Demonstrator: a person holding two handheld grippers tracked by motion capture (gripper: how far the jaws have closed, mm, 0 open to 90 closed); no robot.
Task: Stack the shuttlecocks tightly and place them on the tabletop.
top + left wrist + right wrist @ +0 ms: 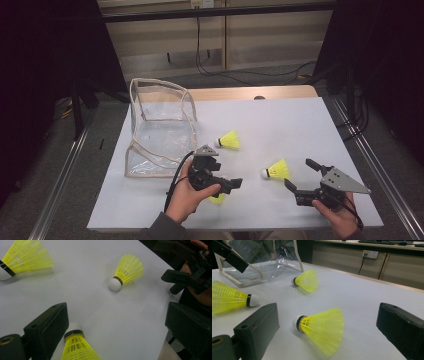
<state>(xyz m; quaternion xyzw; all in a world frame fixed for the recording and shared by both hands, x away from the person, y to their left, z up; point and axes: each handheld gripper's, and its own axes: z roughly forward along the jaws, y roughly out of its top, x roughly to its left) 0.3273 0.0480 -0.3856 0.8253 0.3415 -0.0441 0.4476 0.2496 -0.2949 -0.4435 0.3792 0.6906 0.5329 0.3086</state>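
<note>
Collecting shuttlecocks | bag (160, 125) holds none, three loose on tabletop (280, 125) | left tool (227, 185) spread over nearest shuttlecock (77, 347) | right tool (300, 177) spread before another (322, 326)

three yellow plastic-mesh shuttlecocks with white cork tips and black bands lie on their sides on the white table. the near shuttlecock (217, 198) lies closest to the front edge, the middle shuttlecock (276, 170) to its right, and the far shuttlecock (228, 141) beside the clear plastic bag (159, 127), which stands open.
</note>
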